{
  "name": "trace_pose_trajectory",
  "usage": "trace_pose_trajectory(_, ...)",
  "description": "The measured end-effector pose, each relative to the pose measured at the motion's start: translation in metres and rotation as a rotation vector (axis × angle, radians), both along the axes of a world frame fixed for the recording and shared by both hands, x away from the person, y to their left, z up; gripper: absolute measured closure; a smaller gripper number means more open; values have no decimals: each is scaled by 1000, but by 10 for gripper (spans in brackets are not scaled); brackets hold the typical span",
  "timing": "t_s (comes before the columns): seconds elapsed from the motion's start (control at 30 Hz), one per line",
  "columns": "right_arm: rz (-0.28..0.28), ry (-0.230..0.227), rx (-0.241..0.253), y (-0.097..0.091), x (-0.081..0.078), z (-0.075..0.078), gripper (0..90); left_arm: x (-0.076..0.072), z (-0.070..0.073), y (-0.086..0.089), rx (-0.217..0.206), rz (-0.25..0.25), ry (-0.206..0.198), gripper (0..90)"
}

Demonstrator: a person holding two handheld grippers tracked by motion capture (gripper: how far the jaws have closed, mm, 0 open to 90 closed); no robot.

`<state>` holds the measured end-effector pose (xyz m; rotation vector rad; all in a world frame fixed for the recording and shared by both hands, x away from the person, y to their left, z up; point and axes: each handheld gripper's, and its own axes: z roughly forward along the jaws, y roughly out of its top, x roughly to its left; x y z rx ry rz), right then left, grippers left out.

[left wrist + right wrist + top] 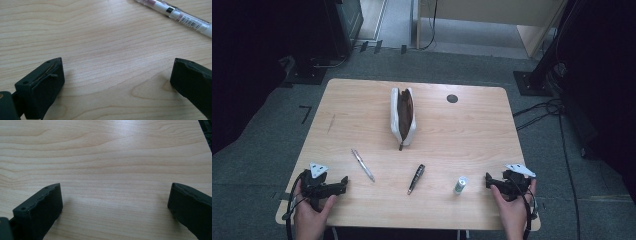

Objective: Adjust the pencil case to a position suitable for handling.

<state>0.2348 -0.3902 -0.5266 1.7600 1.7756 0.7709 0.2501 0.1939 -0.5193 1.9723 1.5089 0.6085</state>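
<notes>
The light wooden table point(472, 130) carries a white fabric pencil case point(403, 120) lying unzipped near the far middle, its dark brown lining showing (contents too dim to make out); nearer the person lie a slim white-and-clear ballpoint pen point(362, 164), a stubby black pen point(416, 178) and a small green-and-white tube point(460, 185), well apart from one another. Both the left gripper point(343, 183) and right gripper point(488, 179) rest spread wide and empty at the near corners; the round pens could roll away under a skewed pinch, and the upright tube, nearest the right gripper, could topple if nudged.
</notes>
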Motion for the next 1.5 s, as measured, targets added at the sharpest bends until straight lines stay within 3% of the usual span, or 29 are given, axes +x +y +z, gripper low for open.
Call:
trace_pose_trajectory(0.17,-5,-7,11,-1,0,0,5,0,0,0,0,0,0,0)
trace_pose_trajectory(0.23,-10,-22,29,-2,-3,2,69,0,0,0,0,0,0,0)
trace_pose_trajectory(0.5,0,-36,27,3,-6,16,69,0,0,0,0,0,0,0)
trace_pose_trajectory(0.83,37,-100,45,17,-2,61,67,0,0,0,0,0,1,0)
trace_pose_trajectory(1.27,64,-125,52,29,14,85,64,2,0,-1,1,3,0,0)
trace_pose_trajectory(1.5,107,-149,48,46,25,100,64,2,0,-1,1,3,0,0)
